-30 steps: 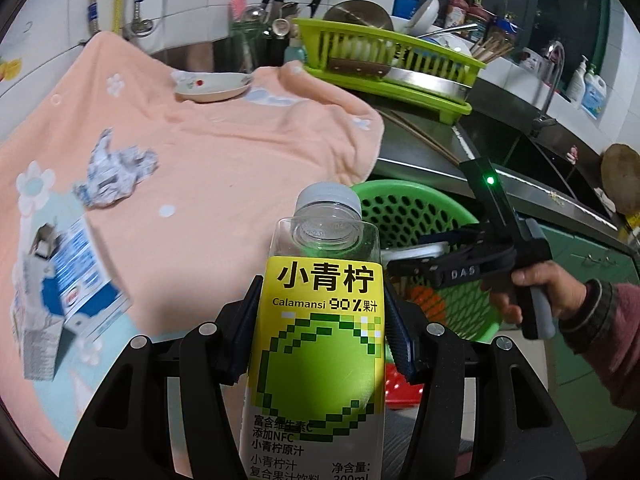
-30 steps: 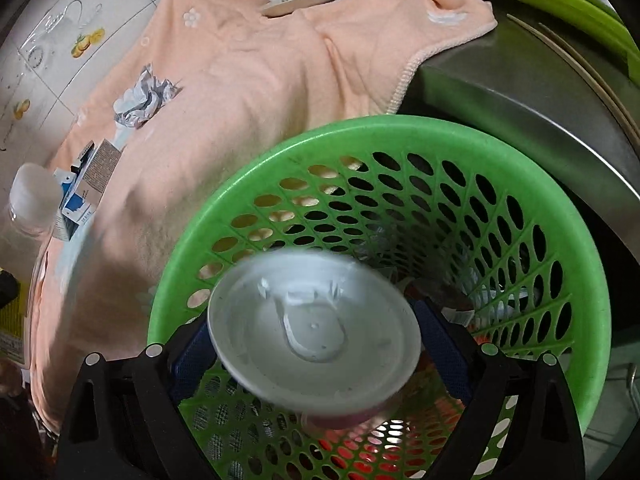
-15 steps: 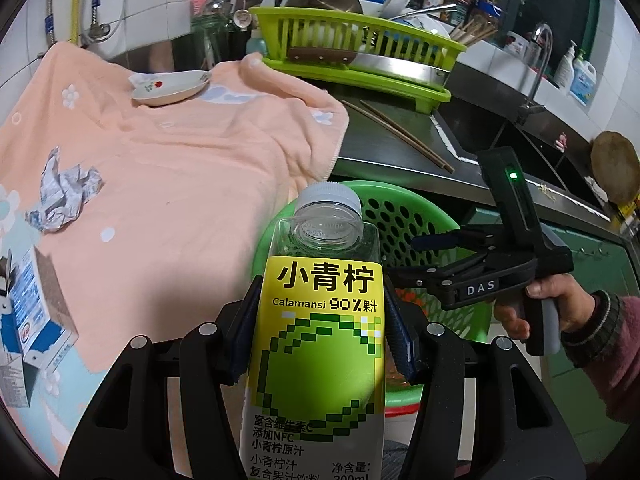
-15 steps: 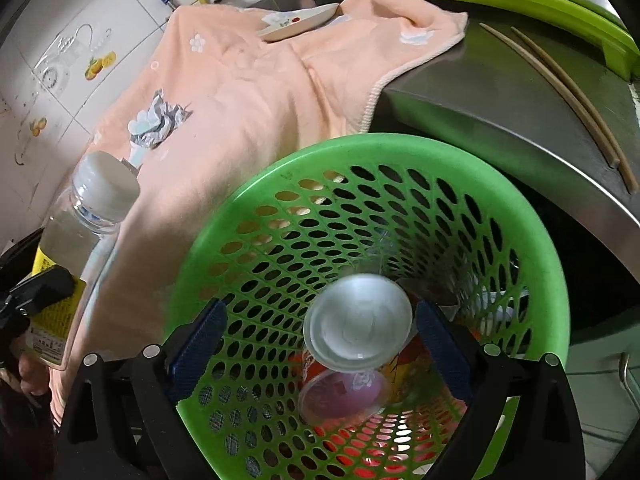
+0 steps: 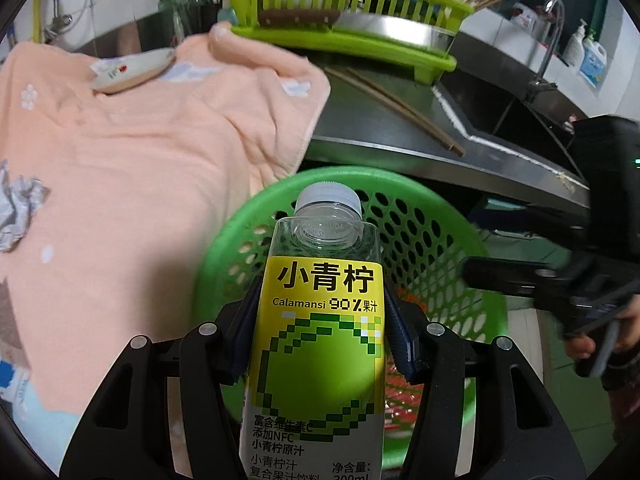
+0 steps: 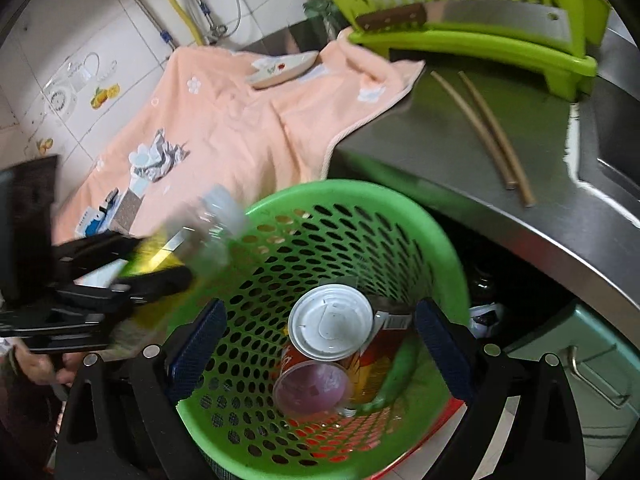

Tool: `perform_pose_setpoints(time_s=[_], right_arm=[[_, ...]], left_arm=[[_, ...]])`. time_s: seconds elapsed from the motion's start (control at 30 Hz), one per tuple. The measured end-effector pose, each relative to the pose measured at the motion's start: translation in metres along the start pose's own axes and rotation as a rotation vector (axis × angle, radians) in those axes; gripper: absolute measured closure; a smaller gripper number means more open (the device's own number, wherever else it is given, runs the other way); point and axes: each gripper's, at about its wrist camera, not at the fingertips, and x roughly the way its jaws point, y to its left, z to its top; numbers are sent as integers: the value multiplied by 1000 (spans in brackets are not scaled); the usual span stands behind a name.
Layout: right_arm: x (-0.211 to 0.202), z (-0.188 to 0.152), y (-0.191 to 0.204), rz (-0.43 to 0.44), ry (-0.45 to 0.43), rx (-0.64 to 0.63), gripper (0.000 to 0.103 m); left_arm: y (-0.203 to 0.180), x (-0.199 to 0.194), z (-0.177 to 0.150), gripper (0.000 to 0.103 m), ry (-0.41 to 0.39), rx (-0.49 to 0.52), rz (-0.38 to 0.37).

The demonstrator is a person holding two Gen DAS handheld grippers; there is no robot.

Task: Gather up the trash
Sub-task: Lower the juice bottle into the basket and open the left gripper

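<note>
My left gripper (image 5: 322, 336) is shut on a clear juice bottle (image 5: 320, 336) with a yellow-green label and a white cap, held over the near rim of the green mesh basket (image 5: 448, 236). In the right wrist view the same bottle (image 6: 200, 236) shows blurred at the basket's left rim (image 6: 360, 188). My right gripper (image 6: 318, 338) stands open above the basket with nothing between its fingers. Down in the basket lie a white-lidded cup (image 6: 330, 328), a clear cup (image 6: 312, 388) and a red wrapper. A crumpled paper (image 6: 158, 158) and a blue-white carton (image 6: 100, 216) lie on the peach towel (image 6: 248, 132).
The steel counter (image 6: 460, 160) carries two chopsticks (image 6: 484, 128) and a green dish rack (image 6: 480, 28) with a cleaver. A small dish (image 5: 132, 70) sits at the towel's far end. The sink and tap (image 5: 548, 32) are far right. A green cabinet (image 6: 580, 360) stands below the counter.
The left gripper carried the bottle right and down from over the towel to over the basket. The right gripper opened, dropped the white-lidded cup into the basket and rose.
</note>
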Motion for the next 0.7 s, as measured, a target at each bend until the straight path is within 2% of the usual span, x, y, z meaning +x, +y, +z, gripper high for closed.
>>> perform_pose_setpoints(time_s=[0.27, 0.5, 0.7], right_arm=[[-13, -9, -13, 5, -28, 21, 11], [-10, -11, -13, 11, -25, 15, 11], [-11, -8, 0, 21, -31, -7, 11]], left_arm=[[1, 46, -5, 47, 93, -28, 33], [-2, 43, -3, 46, 70, -12, 32], [5, 18, -7, 44, 32, -24, 26]])
